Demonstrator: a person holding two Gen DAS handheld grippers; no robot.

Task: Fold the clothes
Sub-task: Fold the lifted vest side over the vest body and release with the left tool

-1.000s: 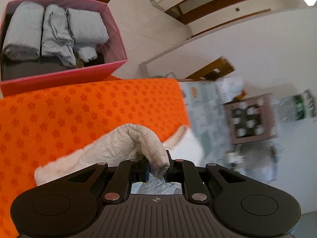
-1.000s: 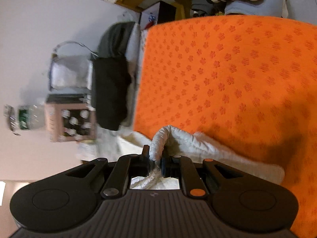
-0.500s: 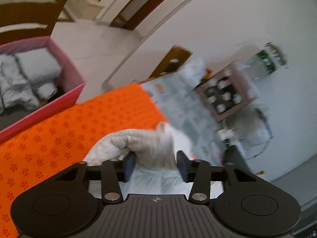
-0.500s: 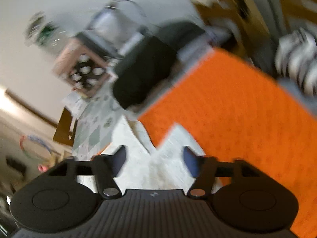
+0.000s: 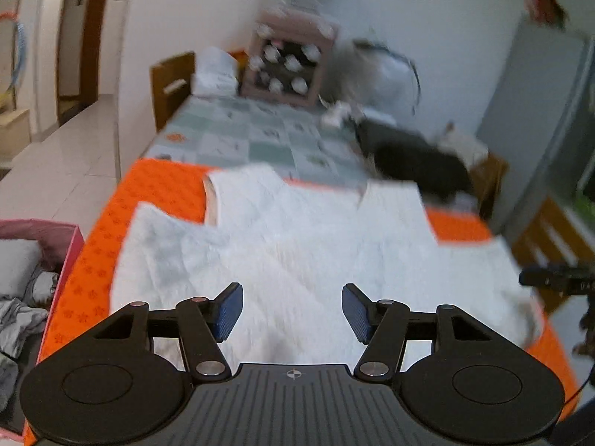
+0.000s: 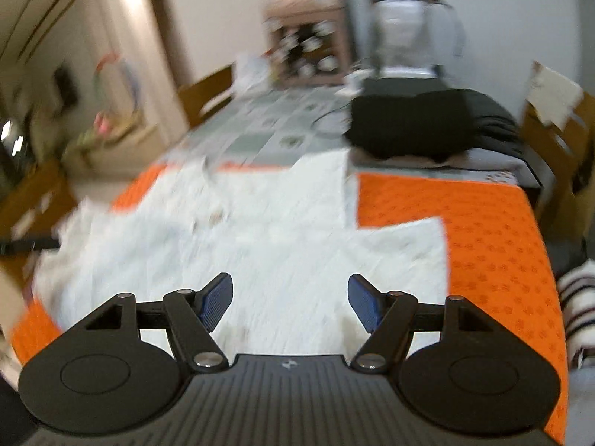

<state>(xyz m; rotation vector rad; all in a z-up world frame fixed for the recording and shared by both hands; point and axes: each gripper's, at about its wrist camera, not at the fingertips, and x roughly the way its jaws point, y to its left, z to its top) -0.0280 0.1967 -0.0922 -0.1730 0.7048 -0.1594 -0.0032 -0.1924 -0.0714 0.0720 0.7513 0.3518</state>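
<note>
an orange mat (image 5: pixel 457 227) is covering the near end of a long table. a white garment (image 5: pixel 305 245) is lying spread flat on it. the left gripper (image 5: pixel 292 310) and right gripper (image 6: pixel 290 303) are hovering above its near edge, jaws wide apart, holding nothing.

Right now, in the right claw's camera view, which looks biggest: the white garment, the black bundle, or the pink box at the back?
1. White garment, largest by far.
2. Black bundle.
3. Pink box, smallest, though it sits farthest back, so true size is unsure.
</note>
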